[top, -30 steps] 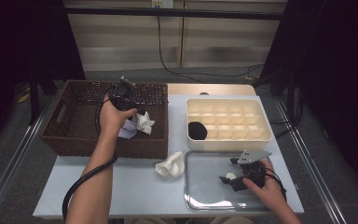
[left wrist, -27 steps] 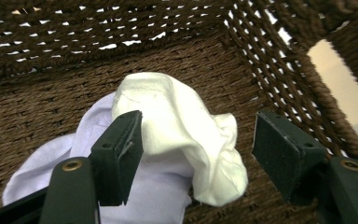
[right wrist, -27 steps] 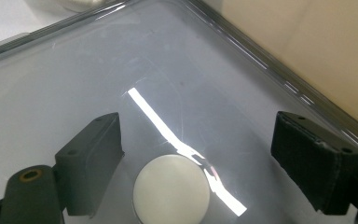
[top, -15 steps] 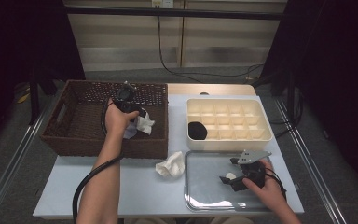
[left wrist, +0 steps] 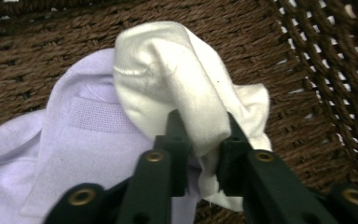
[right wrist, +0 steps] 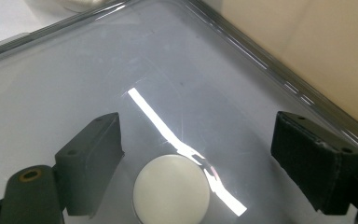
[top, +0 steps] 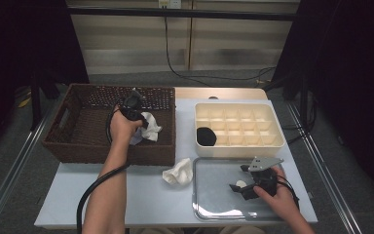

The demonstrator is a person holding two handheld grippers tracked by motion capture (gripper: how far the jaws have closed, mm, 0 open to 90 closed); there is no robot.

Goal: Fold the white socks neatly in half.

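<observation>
In the brown wicker basket [top: 73, 139] my left gripper [top: 143, 123] is shut on a white sock [top: 152, 126]. The left gripper view has that white sock [left wrist: 186, 98] pinched between the jaws of the left gripper [left wrist: 203, 163], lying over a pale lilac sock [left wrist: 74, 135]. A second white sock [top: 179, 171] is bunched on the table just left of the metal tray [top: 214, 204]. My right gripper [top: 238, 178] rests open in the tray. In the right gripper view the right gripper [right wrist: 198, 149] has wide-apart jaws with a small white disc [right wrist: 171, 194] low between them.
A cream compartment box [top: 239, 129] stands behind the tray, with a black rolled item [top: 206, 136] in its front left cell. The tray's rim [right wrist: 279, 77] runs diagonally past the right jaw. The basket's woven wall [left wrist: 335, 70] rises close on the right of the held sock.
My left hand has carried the white sock to the right and slightly forward inside the basket, toward its right wall. The right gripper has stayed in place in the tray.
</observation>
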